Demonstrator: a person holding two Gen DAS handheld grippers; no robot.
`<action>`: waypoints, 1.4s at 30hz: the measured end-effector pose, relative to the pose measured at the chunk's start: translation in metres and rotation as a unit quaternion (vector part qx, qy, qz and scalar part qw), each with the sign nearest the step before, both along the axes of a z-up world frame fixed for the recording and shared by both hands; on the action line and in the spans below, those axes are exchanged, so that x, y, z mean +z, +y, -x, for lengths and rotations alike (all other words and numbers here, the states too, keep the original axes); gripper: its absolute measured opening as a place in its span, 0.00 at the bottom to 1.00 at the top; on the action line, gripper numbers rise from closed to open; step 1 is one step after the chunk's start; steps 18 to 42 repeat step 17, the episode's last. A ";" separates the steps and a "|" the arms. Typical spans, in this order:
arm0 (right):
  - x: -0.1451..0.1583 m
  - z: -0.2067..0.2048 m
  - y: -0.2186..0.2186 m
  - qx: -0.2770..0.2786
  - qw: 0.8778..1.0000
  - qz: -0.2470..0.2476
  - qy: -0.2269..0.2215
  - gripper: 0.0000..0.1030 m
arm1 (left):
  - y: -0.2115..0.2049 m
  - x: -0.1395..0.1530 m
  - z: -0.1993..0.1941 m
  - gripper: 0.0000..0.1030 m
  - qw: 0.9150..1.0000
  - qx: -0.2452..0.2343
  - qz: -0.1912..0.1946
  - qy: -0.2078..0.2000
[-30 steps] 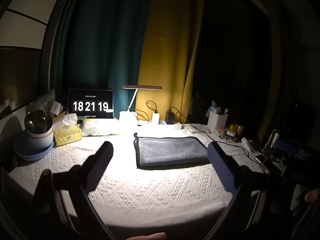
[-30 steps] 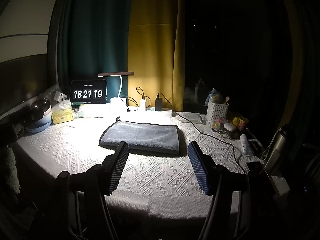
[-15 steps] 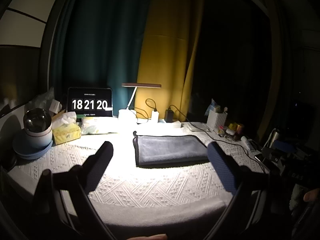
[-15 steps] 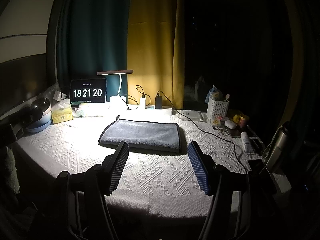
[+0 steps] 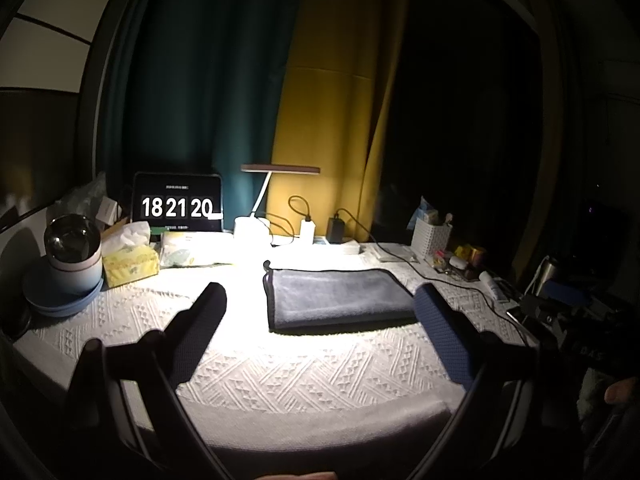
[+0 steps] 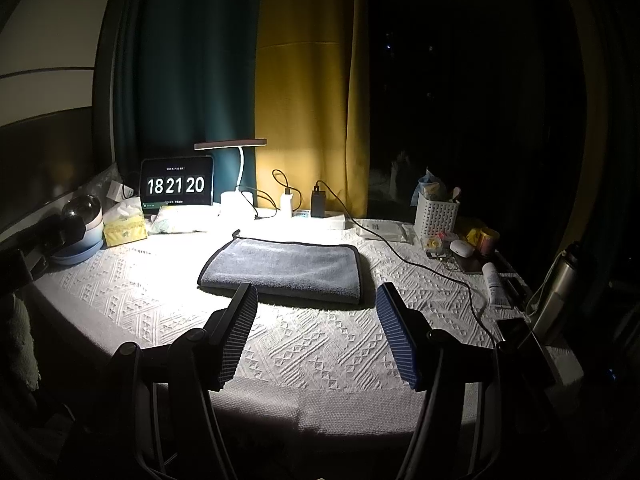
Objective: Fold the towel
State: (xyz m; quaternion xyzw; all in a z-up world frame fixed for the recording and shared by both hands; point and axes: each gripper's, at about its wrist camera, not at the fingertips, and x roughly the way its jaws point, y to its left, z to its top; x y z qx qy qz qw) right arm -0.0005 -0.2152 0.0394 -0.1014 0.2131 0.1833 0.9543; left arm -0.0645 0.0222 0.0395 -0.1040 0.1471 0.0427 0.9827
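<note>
A grey towel (image 5: 338, 298) with a dark border lies folded into a flat rectangle on the white patterned tablecloth (image 5: 304, 376), under the desk lamp. It also shows in the right wrist view (image 6: 284, 270). My left gripper (image 5: 320, 312) is open and empty, held above the table's near edge, short of the towel. My right gripper (image 6: 316, 308) is open and empty too, its fingertips just short of the towel's near edge.
At the back stand a tablet clock (image 5: 178, 206), a desk lamp (image 5: 256, 224) and chargers with cables (image 6: 320, 204). A bowl on plates (image 5: 72, 264) and a tissue box (image 5: 128, 264) are at left. A white basket (image 6: 436, 216), small bottles and a steel flask (image 6: 556, 300) are at right.
Both grippers have stayed open and nearly still, drifting back very slightly. The clock has gone from 18:21:19 to 18:21:20. The towel has not moved.
</note>
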 end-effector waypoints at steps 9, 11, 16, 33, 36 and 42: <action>0.001 -0.002 0.000 0.000 1.000 0.000 0.000 0.63 | 0.000 0.000 0.000 0.93 1.000 0.000 0.001 0.000; 0.000 -0.001 0.000 0.000 1.000 0.000 0.001 0.63 | 0.000 0.000 0.000 0.93 1.000 0.000 0.002 0.003; -0.001 -0.001 0.001 0.003 1.000 0.002 0.002 0.63 | -0.002 -0.001 -0.002 0.93 1.000 -0.008 0.004 0.002; -0.002 -0.001 0.002 0.005 1.000 0.005 0.003 0.63 | -0.002 -0.003 -0.003 0.93 1.000 -0.010 0.002 0.002; -0.002 -0.001 0.002 0.005 1.000 0.005 0.003 0.63 | -0.002 -0.003 -0.003 0.93 1.000 -0.010 0.002 0.002; -0.002 -0.001 0.002 0.005 1.000 0.005 0.003 0.63 | -0.002 -0.003 -0.003 0.93 1.000 -0.010 0.002 0.002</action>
